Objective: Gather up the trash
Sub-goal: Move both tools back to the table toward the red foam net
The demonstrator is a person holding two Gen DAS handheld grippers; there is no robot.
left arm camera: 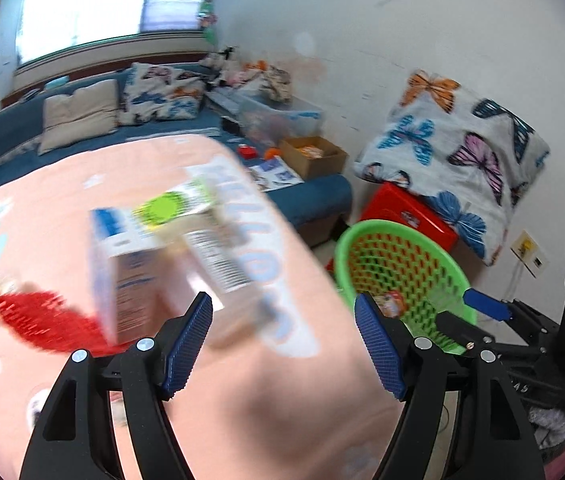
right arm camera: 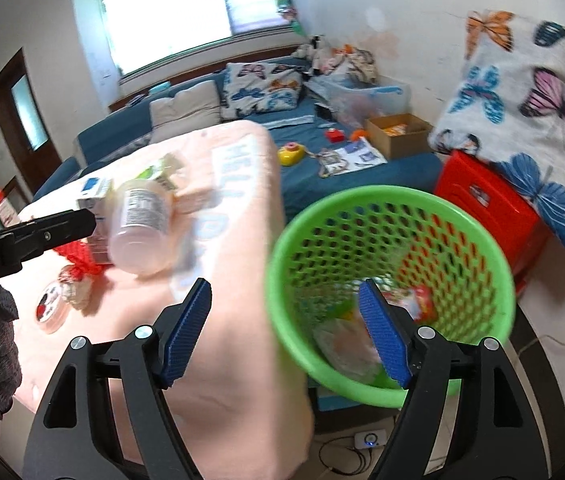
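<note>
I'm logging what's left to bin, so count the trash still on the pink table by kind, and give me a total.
Cartons: 2, a blue and white carton and a green-labelled carton.
Plastic bottles: 1, a clear bottle on its side.
Red mesh nets: 1, the net.
Round lids: 1, the lid.
Total: 5. Motion blur may hide smaller scraps.

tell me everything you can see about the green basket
The green basket is a round, bright green plastic bin with a smooth solid rim and walls pierced by rows of small holes. It stands open-topped and appears tilted toward the camera, just beyond the edge of the pink-covered table, in front of a red stool. Inside lie a few pieces of trash, including a red-and-white wrapper and something pale at the bottom. Neither set of tongs visibly touches it.
</note>
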